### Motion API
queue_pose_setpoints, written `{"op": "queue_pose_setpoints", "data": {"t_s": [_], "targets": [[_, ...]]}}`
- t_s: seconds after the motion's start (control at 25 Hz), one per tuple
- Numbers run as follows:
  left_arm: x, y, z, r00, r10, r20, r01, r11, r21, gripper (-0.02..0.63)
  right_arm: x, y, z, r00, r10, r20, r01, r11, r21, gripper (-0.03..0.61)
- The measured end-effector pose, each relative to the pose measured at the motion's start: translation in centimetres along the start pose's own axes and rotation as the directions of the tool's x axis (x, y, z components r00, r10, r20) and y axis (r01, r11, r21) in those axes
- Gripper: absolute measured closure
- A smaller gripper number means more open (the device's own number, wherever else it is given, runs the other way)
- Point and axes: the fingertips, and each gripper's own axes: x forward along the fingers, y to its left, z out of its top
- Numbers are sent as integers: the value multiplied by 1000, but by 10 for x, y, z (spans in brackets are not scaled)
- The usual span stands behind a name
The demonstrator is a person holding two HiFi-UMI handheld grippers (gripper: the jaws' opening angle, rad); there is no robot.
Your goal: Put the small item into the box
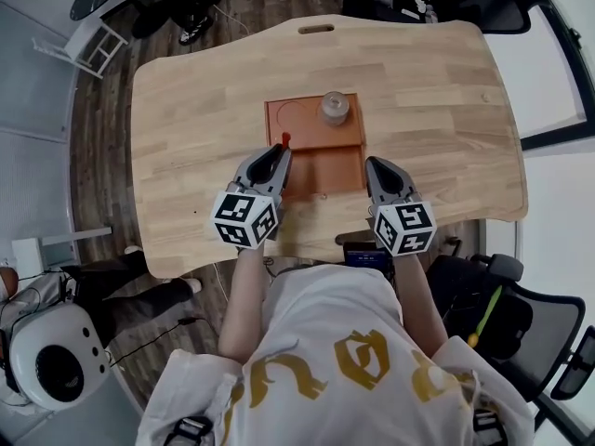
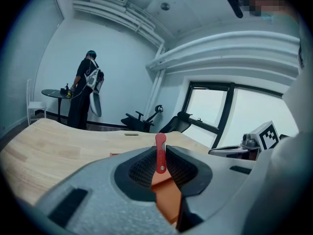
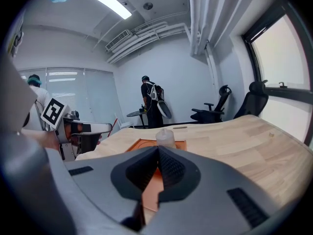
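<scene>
A small red tag-like item (image 1: 285,139) stands upright between the tips of my left gripper (image 1: 278,153), which is shut on it. In the left gripper view the red item (image 2: 160,148) sticks up from the closed jaws of the left gripper (image 2: 162,166). It hovers at the near left edge of the flat orange box (image 1: 302,124) in the middle of the wooden table. My right gripper (image 1: 376,163) is at the box's near right corner, and in its own view the right gripper (image 3: 158,154) is shut with nothing in it.
A clear lidded jar (image 1: 335,107) stands in the box's far right part; the jar (image 3: 165,137) also shows ahead of the right gripper. The wooden table (image 1: 186,128) has a handle slot (image 1: 316,29) at its far edge. Office chairs and a person stand beyond it.
</scene>
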Motion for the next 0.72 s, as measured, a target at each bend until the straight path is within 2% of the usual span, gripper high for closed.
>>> {"op": "queue_pose_setpoints", "data": {"t_s": [0.72], "targets": [[23,9,-48,991,-25,-129,29,999,26,554,21,-8,-27,998,-5,-60,5,1000,8,568]]}}
